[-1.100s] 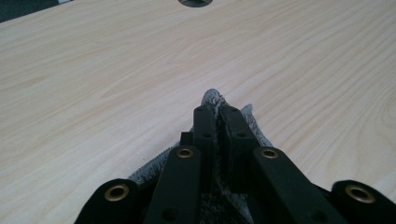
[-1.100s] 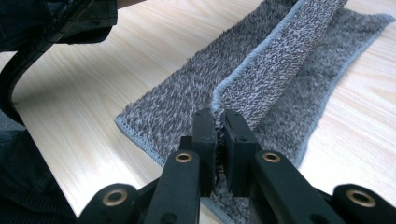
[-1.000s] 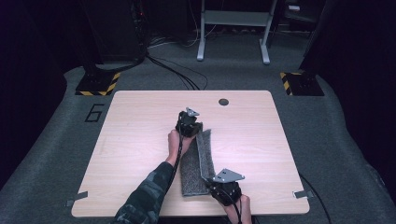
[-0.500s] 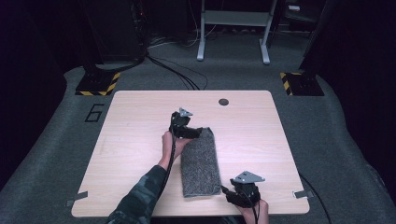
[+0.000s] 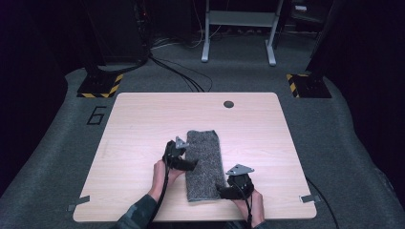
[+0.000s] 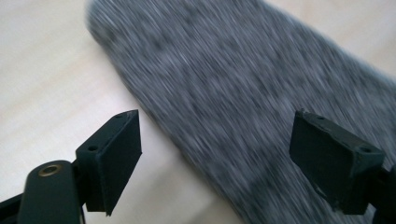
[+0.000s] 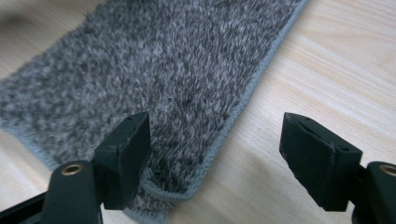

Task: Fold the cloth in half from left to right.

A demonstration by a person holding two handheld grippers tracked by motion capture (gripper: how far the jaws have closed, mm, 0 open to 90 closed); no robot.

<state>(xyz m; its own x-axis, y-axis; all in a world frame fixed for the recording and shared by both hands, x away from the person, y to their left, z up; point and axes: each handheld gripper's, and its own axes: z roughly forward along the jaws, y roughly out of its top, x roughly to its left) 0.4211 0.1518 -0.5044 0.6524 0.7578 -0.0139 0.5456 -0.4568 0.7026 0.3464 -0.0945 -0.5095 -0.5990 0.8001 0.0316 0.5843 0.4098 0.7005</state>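
A grey fuzzy cloth lies flat as a long rectangle in the middle of the wooden table. My left gripper is at the cloth's left edge, about halfway along. In the left gripper view it is open, straddling that edge of the blurred cloth. My right gripper is at the near right corner. It is open, with the hemmed edge of the cloth running between its jaws and one jaw resting on the pile.
A small black round spot sits near the table's far edge. Tape tabs mark the near corners. Bare wood lies left and right of the cloth. Cables and a metal stand's legs are on the floor beyond.
The cloth went from a narrow, partly folded strip to lying flat and wider. My left gripper came back from its far end to its left edge. My right gripper shifted to the near right corner.
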